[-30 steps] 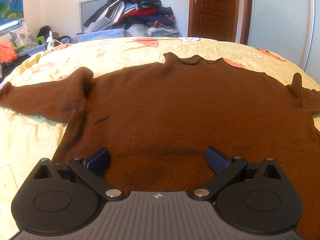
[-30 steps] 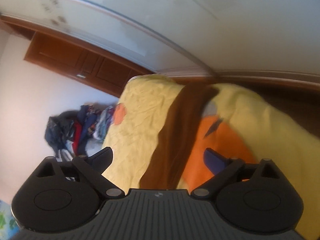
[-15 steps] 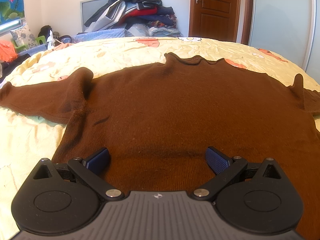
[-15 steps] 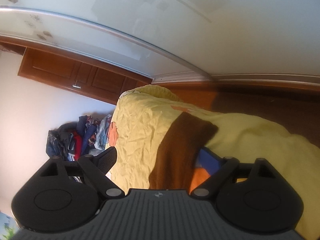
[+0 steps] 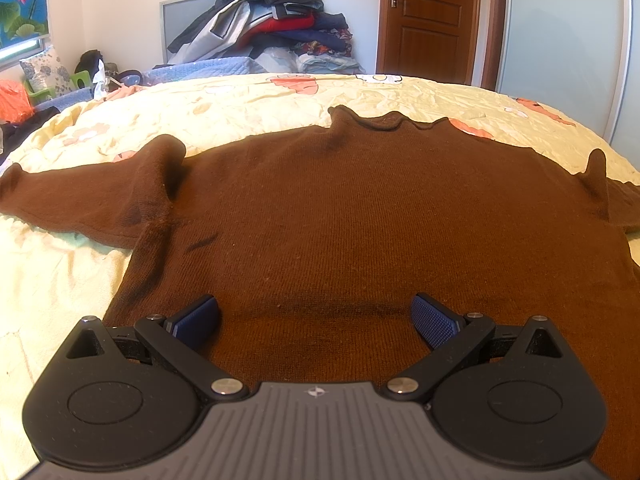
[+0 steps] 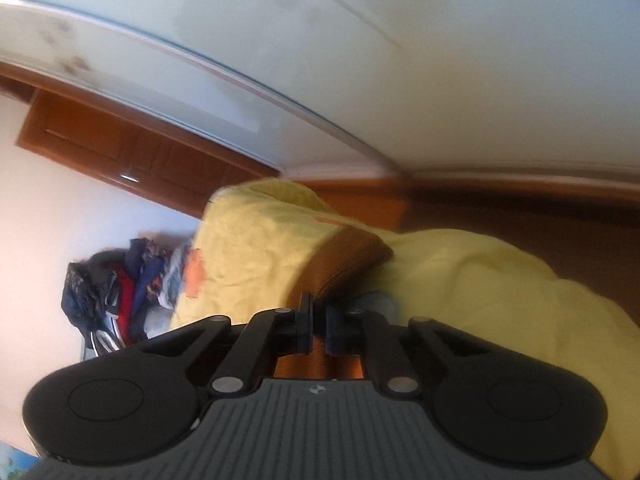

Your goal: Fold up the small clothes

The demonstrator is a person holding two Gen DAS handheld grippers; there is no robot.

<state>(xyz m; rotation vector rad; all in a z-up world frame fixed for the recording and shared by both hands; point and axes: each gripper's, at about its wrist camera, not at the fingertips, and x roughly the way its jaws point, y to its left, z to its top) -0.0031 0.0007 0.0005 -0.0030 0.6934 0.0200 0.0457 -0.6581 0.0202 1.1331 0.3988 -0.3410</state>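
Brown sweater (image 5: 352, 216): it lies flat and spread out on the yellow bedspread (image 5: 248, 108), front side down or up cannot be told. It is laid out like this so that it can be folded neatly.

Left sleeve (image 5: 92, 196): it sticks out sideways, far to the left of the left jaws and ahead of them. It looks ready to be folded in over the body later.

Left gripper (image 5: 316, 320): it hangs low over the bottom part of the sweater, tipped down toward the cloth. Its jaws stand wide apart. The brown cloth lies under and between the two blue pads (image 5: 434, 322), but the pads do not squeeze it. It seems to wait here, maybe to keep the bottom edge in place.

Neck of the sweater (image 5: 384, 122): it is straight ahead of the left jaws, at the far side of the cloth.

Right sleeve (image 6: 344, 256): it hangs over the edge of the bed, just ahead of the right jaws. Its end runs down in between them.

Right gripper (image 6: 318, 326): its jaws have just been closing and now pinch the brown sleeve cloth tight between them. It points a little downward and is turned on its side, so the room looks tilted in its view. The picture is a bit blurry. The grip looks like the start of lifting the sleeve to fold it in over the body.

Task so far: nothing looks folded yet, so this seems to be the first fold.
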